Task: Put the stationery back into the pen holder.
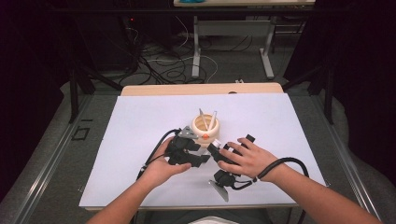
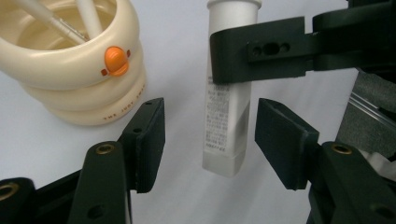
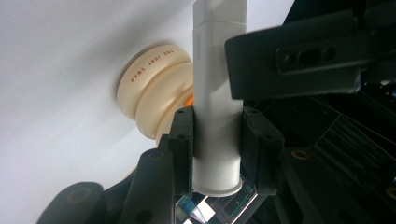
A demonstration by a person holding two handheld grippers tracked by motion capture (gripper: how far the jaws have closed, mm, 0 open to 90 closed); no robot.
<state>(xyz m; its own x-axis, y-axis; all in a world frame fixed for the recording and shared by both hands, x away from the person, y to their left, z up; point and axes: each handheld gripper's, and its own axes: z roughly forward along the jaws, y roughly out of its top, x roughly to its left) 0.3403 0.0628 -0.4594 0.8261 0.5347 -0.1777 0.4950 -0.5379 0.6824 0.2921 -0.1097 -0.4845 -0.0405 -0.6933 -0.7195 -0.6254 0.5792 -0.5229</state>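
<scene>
Grip first: the right gripper (image 3: 217,149) is clamped on a white tube (image 3: 218,116), its two black pads pressed flat against the tube's sides close to the wide capped end. In the right gripper view the tube rises straight up between them, and its upper length passes behind one pad of the left gripper.

The left gripper (image 2: 210,135) stands partly open and grasps nothing. In its own view the tube (image 2: 226,126) hangs between the pads with clear space on both sides, nearer the right-hand pad, and touches neither. The printed face of the tube shows here, small grey text too fine to read, as does the crimped flat end pointing toward the camera. Higher up, one black pad of the right gripper crosses the tube.

Just beyond the left gripper's left pad, a cream ringed holder (image 2: 70,60) with an orange beak and two small dots stands on the white surface (image 2: 182,56), two pale sticks leaning inside it. The right gripper view shows the holder (image 3: 154,93) from the side, with raised lettering around its base ring.

From the high view, both hands meet just in front of the holder (image 1: 205,126), the left gripper (image 1: 194,151) and right gripper (image 1: 219,156) nearly nose to nose, the tube hidden among them.
</scene>
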